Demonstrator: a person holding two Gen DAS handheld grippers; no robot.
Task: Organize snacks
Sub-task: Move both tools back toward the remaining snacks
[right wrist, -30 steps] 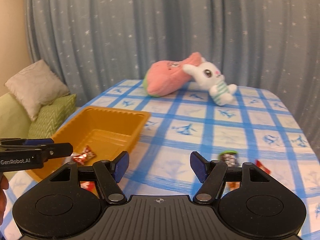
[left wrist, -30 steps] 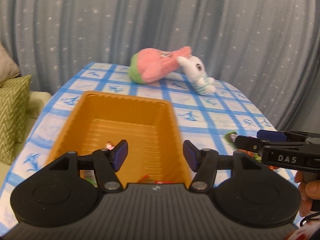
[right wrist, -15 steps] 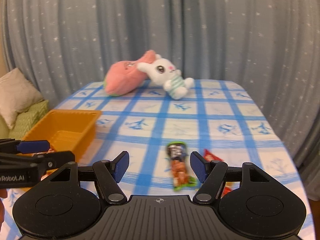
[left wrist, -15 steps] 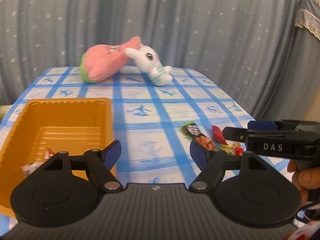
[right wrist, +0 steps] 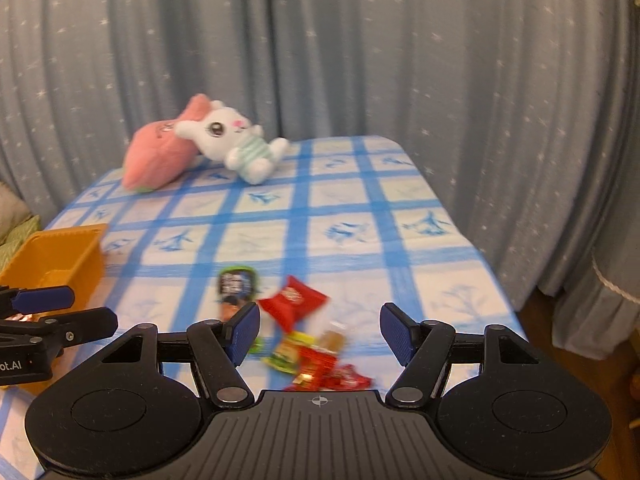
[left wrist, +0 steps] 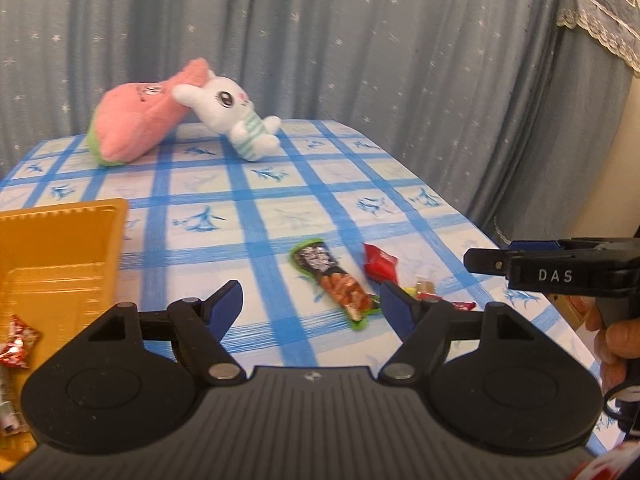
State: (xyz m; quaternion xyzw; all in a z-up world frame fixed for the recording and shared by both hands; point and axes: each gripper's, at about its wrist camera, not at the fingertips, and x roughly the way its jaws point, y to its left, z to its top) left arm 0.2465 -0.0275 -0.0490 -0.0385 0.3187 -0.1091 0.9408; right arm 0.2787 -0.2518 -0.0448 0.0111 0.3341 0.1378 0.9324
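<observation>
My left gripper (left wrist: pixel 312 300) is open over the blue checked tablecloth, nothing between its fingers. A long green snack packet (left wrist: pixel 332 280) lies just ahead of it, with a red packet (left wrist: pixel 380 262) and small sweets (left wrist: pixel 426 290) to its right. At the left stands the orange bin (left wrist: pixel 52 264) with a red-silver sweet (left wrist: pixel 18 346) inside. My right gripper (right wrist: pixel 318 334) is open above a heap of snacks: a red packet (right wrist: pixel 294 304), a yellow-green packet (right wrist: pixel 286 356), more red wrappers (right wrist: pixel 340 376) and the long green packet (right wrist: pixel 236 286). The orange bin (right wrist: pixel 52 256) sits at its left.
A pink plush (left wrist: pixel 136 124) and a white rabbit plush (left wrist: pixel 236 120) lie at the table's far end before a grey starred curtain. The table's right edge (right wrist: pixel 492 280) drops off close to the snacks. A green cushion (right wrist: pixel 16 236) is beyond the left edge.
Both grippers have swung right, from over the orange bin to the loose snacks on the cloth. The left jaws have spread wider. The right jaws keep the same gap.
</observation>
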